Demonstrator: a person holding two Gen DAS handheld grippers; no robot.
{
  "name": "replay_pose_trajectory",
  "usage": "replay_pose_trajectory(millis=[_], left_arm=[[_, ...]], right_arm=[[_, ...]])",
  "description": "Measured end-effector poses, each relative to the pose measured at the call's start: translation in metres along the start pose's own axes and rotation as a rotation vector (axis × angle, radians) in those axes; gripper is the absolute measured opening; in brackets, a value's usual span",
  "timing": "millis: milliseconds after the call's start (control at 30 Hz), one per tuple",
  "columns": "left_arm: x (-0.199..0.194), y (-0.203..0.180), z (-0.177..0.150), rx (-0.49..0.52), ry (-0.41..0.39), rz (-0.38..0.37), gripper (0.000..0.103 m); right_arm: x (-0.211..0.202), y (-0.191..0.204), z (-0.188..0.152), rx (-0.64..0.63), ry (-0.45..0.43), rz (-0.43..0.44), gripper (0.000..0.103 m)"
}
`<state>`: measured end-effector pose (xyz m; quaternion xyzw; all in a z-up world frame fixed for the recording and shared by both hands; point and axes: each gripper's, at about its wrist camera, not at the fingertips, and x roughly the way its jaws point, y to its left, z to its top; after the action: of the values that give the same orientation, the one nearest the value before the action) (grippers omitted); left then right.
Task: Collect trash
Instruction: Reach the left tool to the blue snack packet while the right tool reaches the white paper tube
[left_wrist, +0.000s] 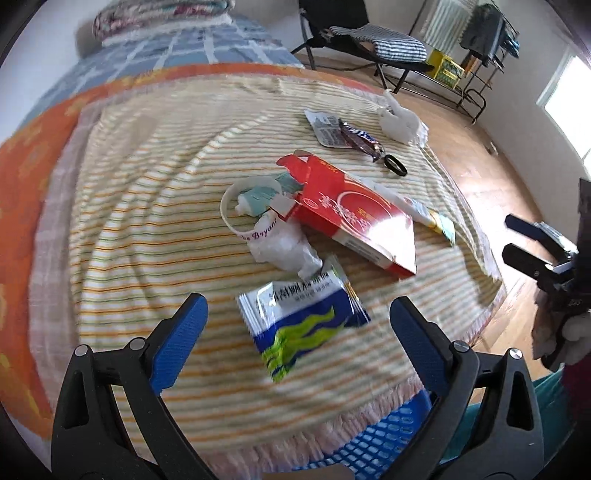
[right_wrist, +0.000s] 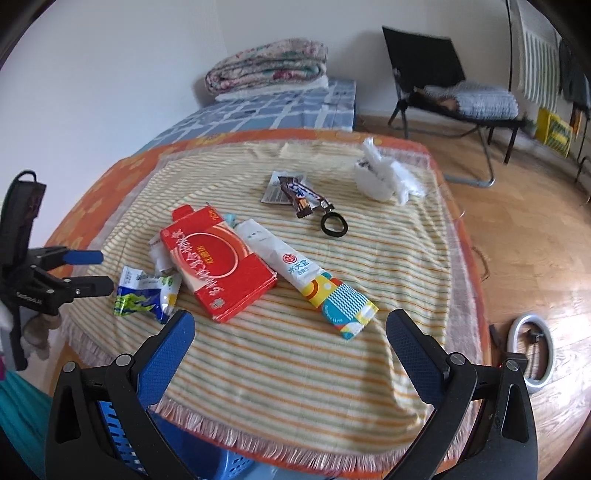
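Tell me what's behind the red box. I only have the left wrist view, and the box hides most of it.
Observer: A long packet, white at one end and brightly patterned at the other, lies flat right alongside the red box.
Operator: Anything on the floor past the blanket's right edge?
Observer: A white ring lies on the wooden floor there.
Operator: Is the right hand-held gripper carrying anything?
Observer: No, the right hand-held gripper is open and empty, above the striped blanket.
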<state>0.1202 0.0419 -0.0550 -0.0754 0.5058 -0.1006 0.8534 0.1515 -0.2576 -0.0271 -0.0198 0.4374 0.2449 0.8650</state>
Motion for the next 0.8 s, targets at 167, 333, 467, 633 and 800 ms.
replay_pose_trajectory(millis=[167, 333, 467, 633, 800], left_arm=[[0.018, 0.006, 0.013, -0.014, 0.025, -0.02, 0.098], [0.033, 0.006, 0.018, -0.016, 0.067, -0.045, 0.09], [0.044, 0.004, 0.018, 0.011, 0.105, -0.052, 0.09], [0.052, 0.003, 0.007, 0.005, 0.164, -0.083, 0.085], [0.048, -0.012, -0.01, 0.082, 0.19, -0.063, 0.085]], right_arm=[[0.028, -0.021, 0.018, 0.05, 0.048, 0.027, 0.103], [0.049, -0.032, 0.027, 0.059, 0.074, 0.046, 0.102], [0.063, -0.041, 0.032, 0.091, 0.097, 0.062, 0.101], [0.08, -0.045, 0.031, 0.115, 0.135, 0.078, 0.094], [0.09, -0.042, 0.025, 0.121, 0.185, 0.11, 0.088]])
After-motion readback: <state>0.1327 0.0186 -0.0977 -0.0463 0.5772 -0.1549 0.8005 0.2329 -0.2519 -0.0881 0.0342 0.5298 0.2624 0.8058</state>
